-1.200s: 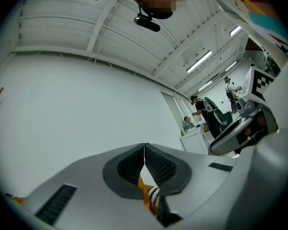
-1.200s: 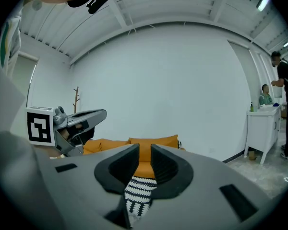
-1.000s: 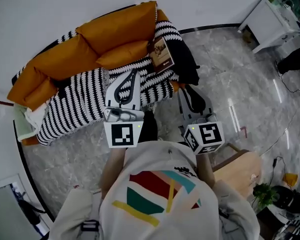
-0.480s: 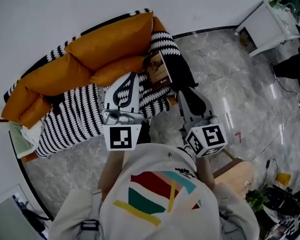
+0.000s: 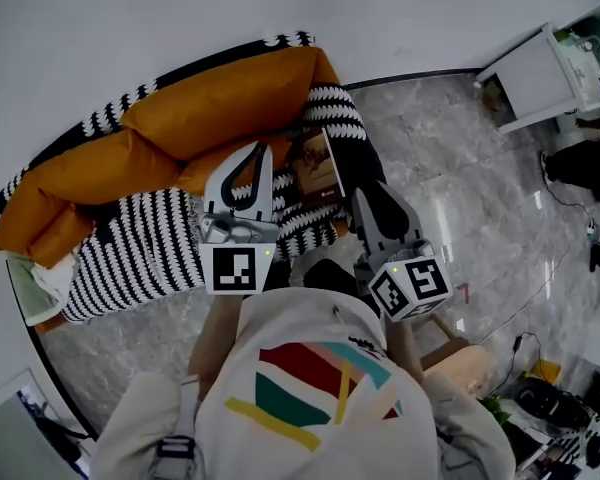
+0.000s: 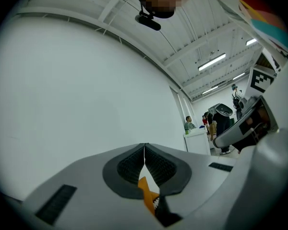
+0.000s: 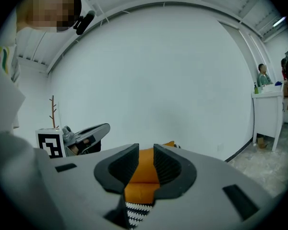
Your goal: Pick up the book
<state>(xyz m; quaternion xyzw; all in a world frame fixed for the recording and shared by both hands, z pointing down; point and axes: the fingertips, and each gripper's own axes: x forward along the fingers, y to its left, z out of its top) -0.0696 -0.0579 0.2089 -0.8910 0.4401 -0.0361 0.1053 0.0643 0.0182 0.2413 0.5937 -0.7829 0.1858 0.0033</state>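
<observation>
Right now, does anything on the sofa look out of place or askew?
Only mildly: the book lies tilted on the rumpled striped blanket at one end of the sofa, next to a dark cloth. Nothing looks spilled or damaged.

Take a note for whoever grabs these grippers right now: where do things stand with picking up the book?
Left gripper: jaws together, empty.
Right gripper: jaws slightly apart, nothing between them.
Book: lies on the striped blanket toward the right end of the sofa in the head view, beside the orange cushions, ahead of both grippers and untouched.
Done: nothing gripped yet; both grippers point toward the sofa.
Left: bring a gripper to the book, open its jaws wide enough, close on the book and lift it.
</observation>
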